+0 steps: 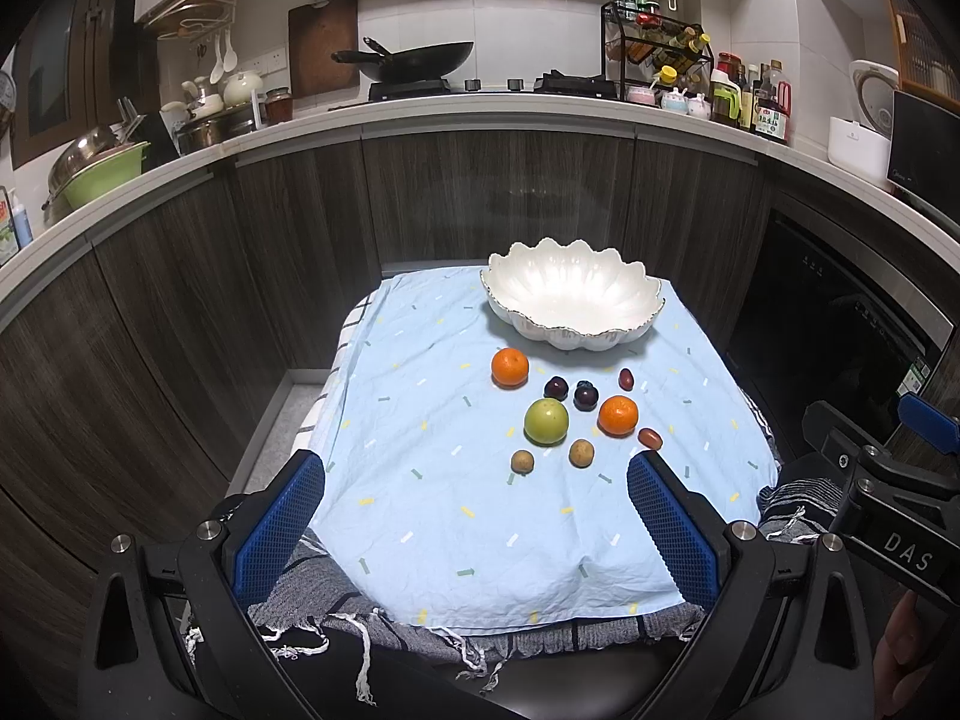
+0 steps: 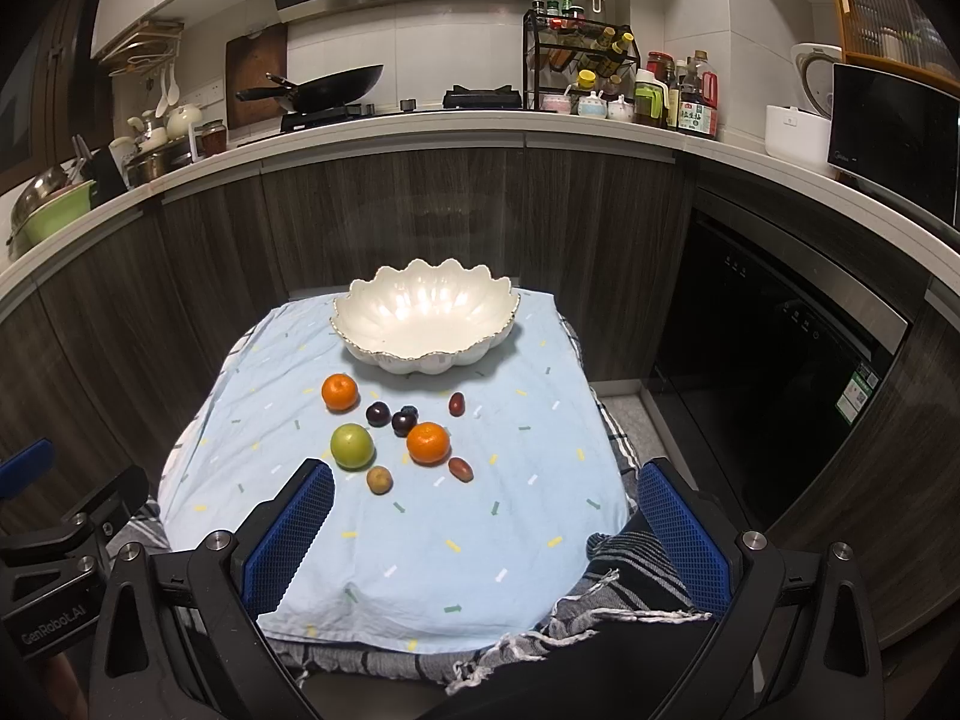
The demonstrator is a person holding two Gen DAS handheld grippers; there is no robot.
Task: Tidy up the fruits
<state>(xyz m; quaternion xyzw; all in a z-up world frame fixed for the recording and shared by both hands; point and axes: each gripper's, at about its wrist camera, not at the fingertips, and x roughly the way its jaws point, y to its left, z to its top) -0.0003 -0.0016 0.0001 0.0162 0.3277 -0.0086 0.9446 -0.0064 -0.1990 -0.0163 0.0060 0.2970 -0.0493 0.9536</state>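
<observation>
Bowl (image 1: 573, 300): empty, at the desk's far edge.
Fruits (image 1: 546, 420): all loose on the cloth (image 1: 420, 516); none sorted.
Left gripper (image 1: 474, 483): jaws released, holding nothing.
Right gripper (image 2: 485, 489): jaws released, holding nothing.

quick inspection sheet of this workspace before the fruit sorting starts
surface: light blue cloth over a striped cloth, wrinkled
job's things: white scalloped bowl empty at the far end; two oranges, green fruit, two dark plums, two brown round fruits, two reddish oval fruits loose on the cloth
clutter: nothing seen
grippers: left gripper and right gripper open, holding nothing
cables: nothing seen
surroundings: counter with wok, bottles
</observation>
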